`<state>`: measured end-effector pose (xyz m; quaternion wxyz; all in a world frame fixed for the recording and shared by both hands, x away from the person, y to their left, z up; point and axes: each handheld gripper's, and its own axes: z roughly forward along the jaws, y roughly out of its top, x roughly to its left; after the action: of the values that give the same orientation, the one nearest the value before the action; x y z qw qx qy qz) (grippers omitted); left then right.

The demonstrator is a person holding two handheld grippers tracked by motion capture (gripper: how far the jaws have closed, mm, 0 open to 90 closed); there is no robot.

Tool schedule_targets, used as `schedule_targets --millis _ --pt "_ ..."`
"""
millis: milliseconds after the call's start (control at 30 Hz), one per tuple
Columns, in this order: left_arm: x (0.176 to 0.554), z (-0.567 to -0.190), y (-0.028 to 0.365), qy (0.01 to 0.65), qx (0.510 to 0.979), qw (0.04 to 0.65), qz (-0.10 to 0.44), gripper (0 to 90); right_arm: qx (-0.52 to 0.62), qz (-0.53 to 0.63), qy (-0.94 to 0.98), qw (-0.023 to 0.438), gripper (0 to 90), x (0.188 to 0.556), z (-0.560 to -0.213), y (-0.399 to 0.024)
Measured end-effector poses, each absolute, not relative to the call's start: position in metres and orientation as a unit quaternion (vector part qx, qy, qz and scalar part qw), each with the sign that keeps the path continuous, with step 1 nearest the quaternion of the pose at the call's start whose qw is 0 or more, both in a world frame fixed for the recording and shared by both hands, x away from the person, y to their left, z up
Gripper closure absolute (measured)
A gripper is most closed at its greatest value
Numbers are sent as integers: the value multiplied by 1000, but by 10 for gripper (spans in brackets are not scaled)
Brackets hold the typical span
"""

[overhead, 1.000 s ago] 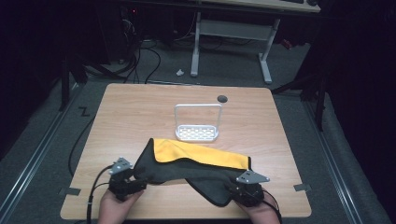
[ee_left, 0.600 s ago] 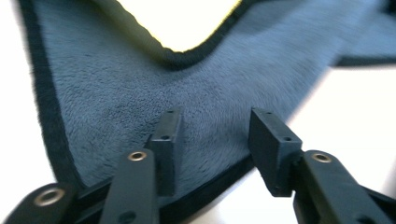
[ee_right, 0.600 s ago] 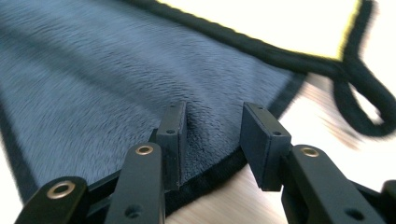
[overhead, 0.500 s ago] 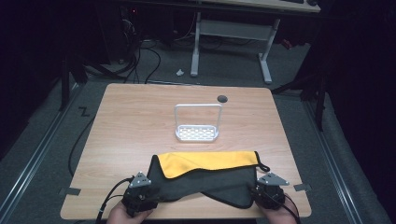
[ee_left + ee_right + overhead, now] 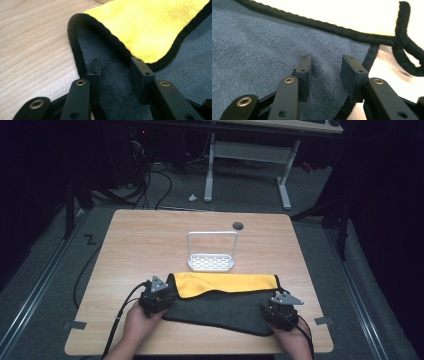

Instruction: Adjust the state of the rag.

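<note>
A towel, grey (image 5: pixel 220 309) on one face and yellow (image 5: pixel 225 284) on the other with black piping, lies flat near the table's front edge, its far strip folded over yellow side up. My left gripper (image 5: pixel 167 295) sits at the towel's left end. Its jaws have just been closing, but in the left gripper view they (image 5: pixel 115 66) still stand apart with the grey pile (image 5: pixel 112 90) lying loose between them. My right gripper (image 5: pixel 274 307) rests at the right end. Its jaws (image 5: pixel 325 63) straddle a slight pucker of grey cloth (image 5: pixel 262 45) without pinching it.
A white wire rack (image 5: pixel 211 262) with a tall handle stands just beyond the towel at mid-table. A round cable hole (image 5: pixel 238 225) lies behind it. The wooden table (image 5: pixel 140 240) has bare surface at the left, right and back. Cables trail off the front left.
The towel, bunched and raised between the grippers a second ago, now lies spread flat. Both hands shifted right and toward the front edge, then forward a little; the left jaws narrowed.
</note>
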<state>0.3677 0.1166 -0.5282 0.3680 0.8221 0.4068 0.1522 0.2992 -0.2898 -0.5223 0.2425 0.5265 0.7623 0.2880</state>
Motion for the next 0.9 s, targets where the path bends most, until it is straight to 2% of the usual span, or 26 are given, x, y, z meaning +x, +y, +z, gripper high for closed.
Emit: schedule_targets --millis 167,300,433,533,633,833,867,900 --pt "336 -527 121 395 831 366 141 635 531 289 761 236 621 290 -522 -293" --pt "289 -526 127 382 838 371 121 643 523 287 769 229 623 260 -520 -299" --pt "265 -521 130 374 847 363 101 655 520 294 769 225 624 240 -521 -306" --pt "261 -510 133 371 825 414 102 638 518 302 766 231 621 238 -519 -307" --pt "263 -501 117 337 831 430 103 588 518 318 755 246 616 241 -514 -306" --pt "280 -523 74 293 881 356 106 478 515 326 754 244 607 246 -513 -302" --pt "278 -524 73 284 880 361 122 482 514 325 755 246 607 245 -513 -301" --pt "277 -524 74 282 879 363 126 556 514 325 754 248 609 244 -513 -302"
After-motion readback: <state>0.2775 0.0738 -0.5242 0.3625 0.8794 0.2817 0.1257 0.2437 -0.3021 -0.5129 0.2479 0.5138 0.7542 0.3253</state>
